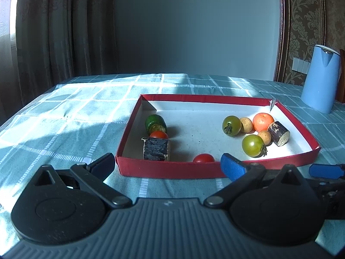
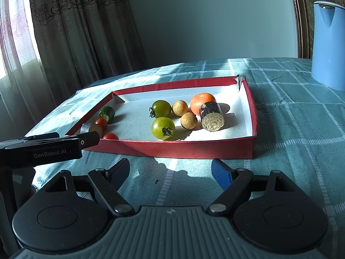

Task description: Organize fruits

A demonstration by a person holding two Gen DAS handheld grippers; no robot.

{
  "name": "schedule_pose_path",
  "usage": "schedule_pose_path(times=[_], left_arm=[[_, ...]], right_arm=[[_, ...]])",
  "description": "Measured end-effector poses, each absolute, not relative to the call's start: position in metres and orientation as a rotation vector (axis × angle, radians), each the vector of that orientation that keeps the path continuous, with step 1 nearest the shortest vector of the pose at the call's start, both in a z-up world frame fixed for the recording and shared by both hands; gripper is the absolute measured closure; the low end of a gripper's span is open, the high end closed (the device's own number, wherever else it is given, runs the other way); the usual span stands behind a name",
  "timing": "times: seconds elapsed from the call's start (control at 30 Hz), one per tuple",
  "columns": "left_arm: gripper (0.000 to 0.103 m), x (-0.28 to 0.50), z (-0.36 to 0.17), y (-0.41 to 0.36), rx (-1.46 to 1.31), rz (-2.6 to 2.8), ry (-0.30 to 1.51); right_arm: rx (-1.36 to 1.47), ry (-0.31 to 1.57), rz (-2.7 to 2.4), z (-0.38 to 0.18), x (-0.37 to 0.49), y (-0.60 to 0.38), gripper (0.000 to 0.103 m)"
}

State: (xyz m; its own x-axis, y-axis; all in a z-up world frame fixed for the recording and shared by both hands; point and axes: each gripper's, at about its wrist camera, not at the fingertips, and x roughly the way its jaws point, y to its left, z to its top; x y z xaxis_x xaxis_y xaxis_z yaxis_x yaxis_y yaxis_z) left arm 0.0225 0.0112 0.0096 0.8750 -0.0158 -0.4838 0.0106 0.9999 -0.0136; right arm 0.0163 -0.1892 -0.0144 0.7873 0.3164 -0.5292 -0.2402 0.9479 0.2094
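Note:
A red tray [image 1: 172, 169] [image 2: 194, 149] with a white floor lies on the checked tablecloth. On its left are a green cucumber piece [image 1: 154, 122] [image 2: 107, 113], two red cherry tomatoes [image 1: 159, 134] [image 1: 203, 158] and a dark sugarcane piece [image 1: 156, 149]. On its right are two green tomatoes [image 2: 160, 108] [image 2: 162, 128], two tan longans [image 2: 179, 108] [image 2: 188, 120], an orange [image 2: 201, 101] and a second sugarcane piece [image 2: 212, 116]. My left gripper [image 1: 168, 164] is open and empty before the tray's near wall. My right gripper [image 2: 170, 171] is open and empty, short of the tray.
A blue kettle [image 1: 321, 77] [image 2: 328, 45] stands at the table's right rear. Curtains hang at the left behind the table. The left gripper's body [image 2: 43, 149] shows at the left in the right wrist view.

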Motion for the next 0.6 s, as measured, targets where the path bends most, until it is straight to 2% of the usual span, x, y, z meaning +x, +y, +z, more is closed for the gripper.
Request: schedule_pose_path(times=[0.6], left_arm=[[0.000, -0.004, -0.001, 0.001, 0.018, -0.112, 0.534]], right_arm=[[0.066, 0.548, 0.263, -0.012, 0.009, -0.184, 0.020]])
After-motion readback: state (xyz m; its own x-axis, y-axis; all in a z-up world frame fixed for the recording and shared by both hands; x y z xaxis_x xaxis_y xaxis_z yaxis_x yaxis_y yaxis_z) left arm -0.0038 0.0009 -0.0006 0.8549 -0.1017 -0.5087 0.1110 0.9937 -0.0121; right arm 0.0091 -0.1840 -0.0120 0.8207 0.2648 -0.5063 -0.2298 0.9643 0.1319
